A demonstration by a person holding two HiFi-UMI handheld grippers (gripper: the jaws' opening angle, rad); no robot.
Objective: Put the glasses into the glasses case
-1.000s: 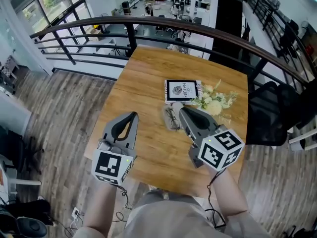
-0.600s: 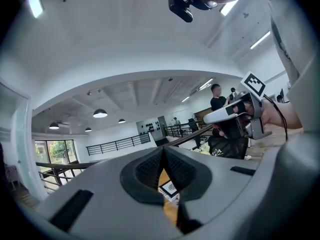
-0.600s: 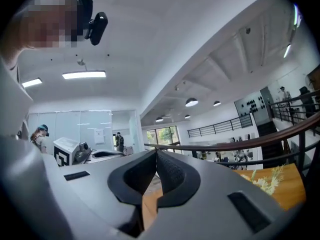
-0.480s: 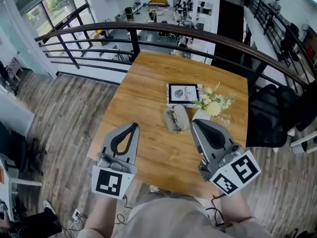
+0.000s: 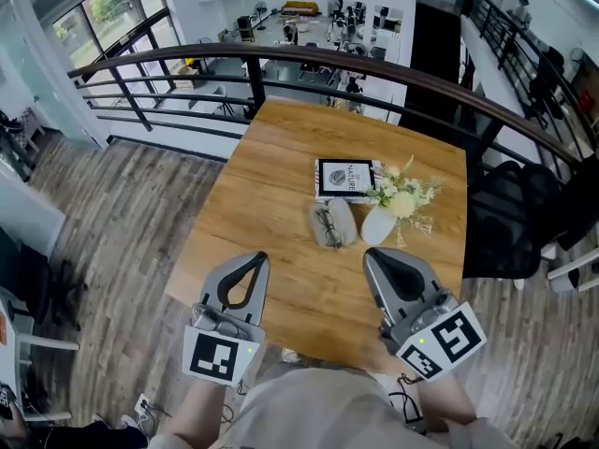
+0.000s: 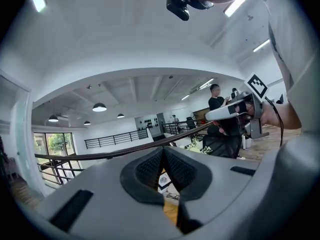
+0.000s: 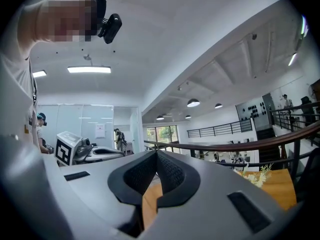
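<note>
The dark-framed glasses [image 5: 327, 223] lie inside the open grey glasses case [image 5: 341, 221] in the middle of the wooden table [image 5: 271, 166]. Both grippers hover near the table's front edge, well short of the case. My left gripper [image 5: 259, 257] is to the left, with its jaws shut and nothing between them; its pads meet in the left gripper view [image 6: 162, 156]. To the right, my right gripper [image 5: 372, 254] is also shut and empty, its pads together in the right gripper view [image 7: 156, 156].
A book [image 5: 346, 177] lies just beyond the case. A white vase [image 5: 378, 224] with pale flowers [image 5: 404, 197] stands right of the case. A dark railing [image 5: 281, 54] runs behind the table. A black chair [image 5: 505, 218] stands at the right.
Both grippers have drawn back toward the table's front edge. The right one has left the case, and the vase it hid now shows.
</note>
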